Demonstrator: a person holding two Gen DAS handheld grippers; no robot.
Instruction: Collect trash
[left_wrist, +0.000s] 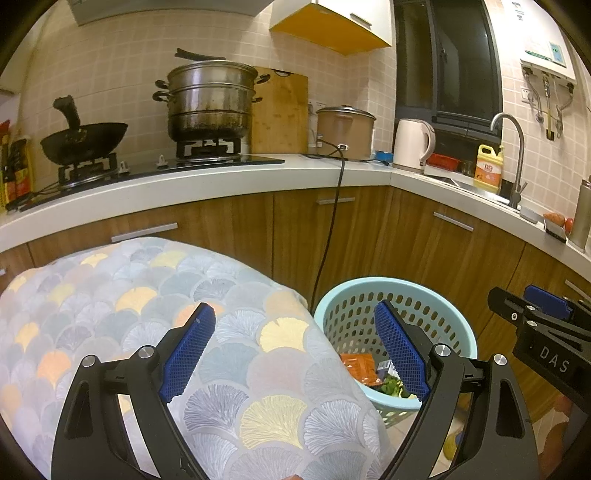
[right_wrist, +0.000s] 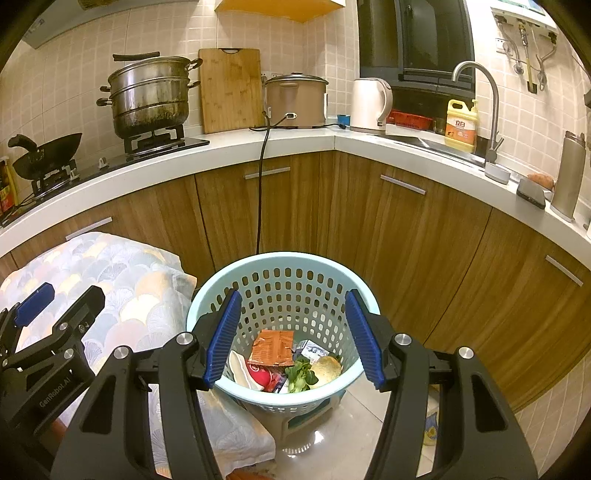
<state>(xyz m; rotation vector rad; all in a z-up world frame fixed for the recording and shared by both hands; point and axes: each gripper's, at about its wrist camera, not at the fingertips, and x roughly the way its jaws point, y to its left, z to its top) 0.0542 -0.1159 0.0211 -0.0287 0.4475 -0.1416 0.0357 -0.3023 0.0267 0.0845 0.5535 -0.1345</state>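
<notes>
The basket (right_wrist: 284, 295) lies directly ahead of the right gripper (right_wrist: 291, 339), seemingly nearer it than the left gripper (left_wrist: 295, 354); both gape empty.

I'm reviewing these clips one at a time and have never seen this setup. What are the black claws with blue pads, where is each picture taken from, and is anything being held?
There is no robot here: a person holds a two-finger gripper in each hand, and a fisheye camera on each looks forward between its fingers. One picture comes from the left gripper, the other from the right gripper; each also catches the other at its edge. Both are open and hold nothing.

The left one hovers over a surface covered with a fan-patterned cloth. The right one points into a light blue perforated basket on the floor, which holds trash: an orange wrapper, leafy greens, a round bread-like piece and a small carton.

Behind is a kitchen counter with a steamer pot, rice cooker and kettle.
</notes>
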